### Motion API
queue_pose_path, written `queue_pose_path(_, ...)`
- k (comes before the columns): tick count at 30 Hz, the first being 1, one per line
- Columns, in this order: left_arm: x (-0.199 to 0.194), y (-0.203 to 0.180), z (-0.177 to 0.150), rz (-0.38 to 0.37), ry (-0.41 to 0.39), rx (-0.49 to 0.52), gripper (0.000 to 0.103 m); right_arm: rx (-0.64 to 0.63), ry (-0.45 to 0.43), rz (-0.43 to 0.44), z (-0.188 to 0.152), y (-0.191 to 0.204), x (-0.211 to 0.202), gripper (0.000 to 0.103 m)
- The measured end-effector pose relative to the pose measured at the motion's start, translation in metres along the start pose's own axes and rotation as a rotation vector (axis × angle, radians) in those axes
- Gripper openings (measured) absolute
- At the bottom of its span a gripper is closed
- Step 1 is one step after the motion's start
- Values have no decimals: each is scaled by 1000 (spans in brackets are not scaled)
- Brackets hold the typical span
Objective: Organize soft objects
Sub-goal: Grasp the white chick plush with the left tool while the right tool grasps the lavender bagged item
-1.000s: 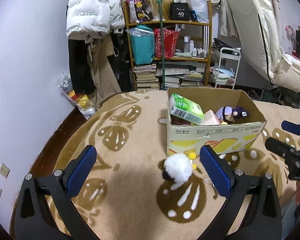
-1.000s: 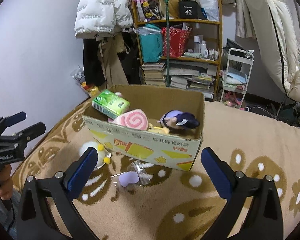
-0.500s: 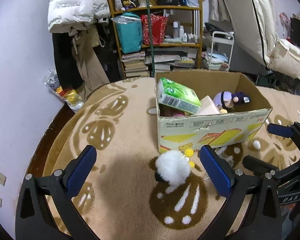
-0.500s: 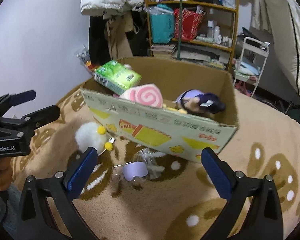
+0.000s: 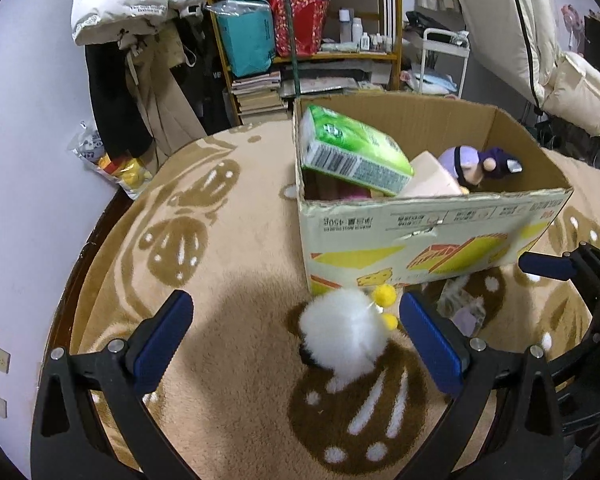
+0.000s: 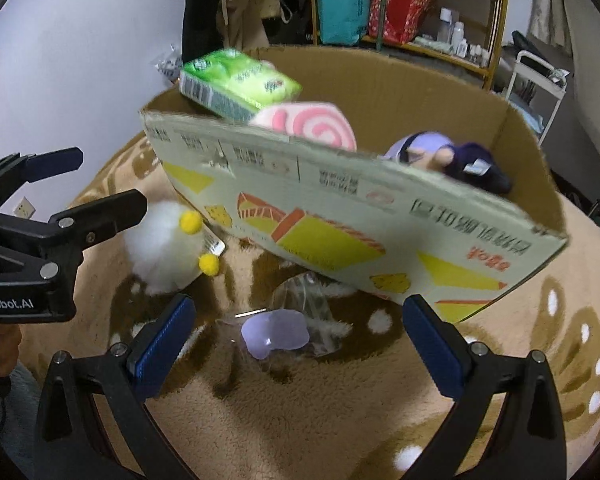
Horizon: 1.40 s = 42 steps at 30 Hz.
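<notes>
A white fluffy plush (image 5: 342,336) (image 6: 164,252) with yellow pompoms lies on the carpet by the front left corner of the cardboard box (image 5: 428,236) (image 6: 340,216). My left gripper (image 5: 296,340) (image 6: 84,184) hovers open around it, the plush nearer its right finger. A small lilac soft object in clear wrap (image 6: 274,334) (image 5: 466,318) lies in front of the box, between the open fingers of my right gripper (image 6: 296,344) (image 5: 552,276). Inside the box sit a green tissue pack (image 5: 352,150) (image 6: 238,82), a pink swirl cushion (image 6: 308,124) and a purple-haired doll (image 5: 478,160) (image 6: 452,160).
The floor is a tan carpet with brown paw prints (image 5: 220,240). Behind the box stand a cluttered wooden shelf (image 5: 312,20), hanging coats (image 5: 140,40), a white trolley (image 5: 444,60) and padded bedding (image 5: 540,40). A bag of things (image 5: 116,164) leans on the left wall.
Both grippers moved forward and lower toward the carpet. The plush now sits nearer my left gripper's fingers and the lilac object lies between my right gripper's fingers. Nothing was grasped.
</notes>
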<state>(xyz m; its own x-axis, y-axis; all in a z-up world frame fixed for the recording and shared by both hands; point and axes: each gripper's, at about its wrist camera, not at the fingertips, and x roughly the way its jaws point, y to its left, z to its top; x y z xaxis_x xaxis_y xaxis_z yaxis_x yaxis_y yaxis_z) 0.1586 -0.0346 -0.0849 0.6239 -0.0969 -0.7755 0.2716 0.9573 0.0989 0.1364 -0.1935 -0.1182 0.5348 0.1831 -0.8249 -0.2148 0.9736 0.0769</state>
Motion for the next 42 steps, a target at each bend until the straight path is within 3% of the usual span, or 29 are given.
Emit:
queue_pose_path(17,33,-14,-7,-1,83,48,102,-4,124,14,-10,-3,44,103)
queue_pose_path(42,57,-12,-14,-6,128,63,102,-33,136,5,-9,3,54,103)
